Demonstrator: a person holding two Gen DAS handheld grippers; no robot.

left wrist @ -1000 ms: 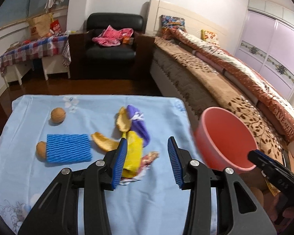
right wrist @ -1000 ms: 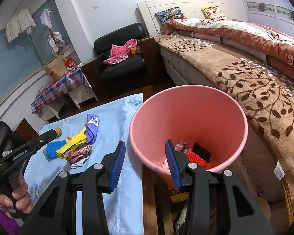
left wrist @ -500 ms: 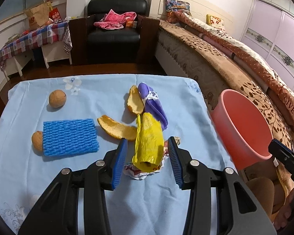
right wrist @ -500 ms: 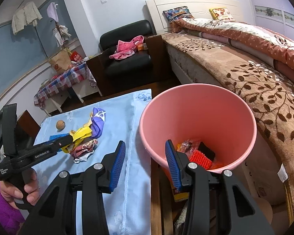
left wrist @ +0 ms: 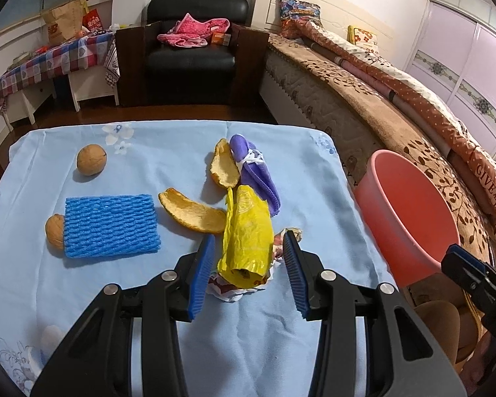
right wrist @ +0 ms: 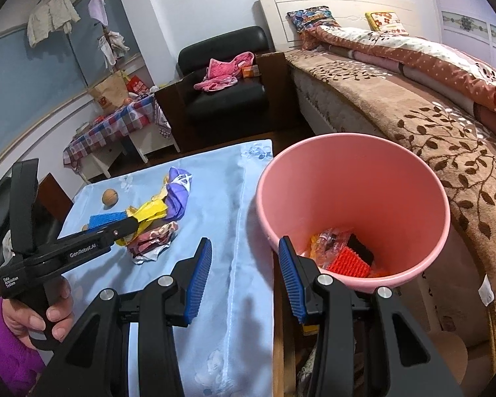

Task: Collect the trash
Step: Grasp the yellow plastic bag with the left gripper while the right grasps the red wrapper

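Yellow wrapper half-hides crumpled foil packet beneath.

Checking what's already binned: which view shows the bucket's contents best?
The right wrist view. It looks down into the pink bucket, showing the red spiky piece and wrappers at the bottom. The left wrist view shows only the bucket's rim and inner wall; the contents are hidden.
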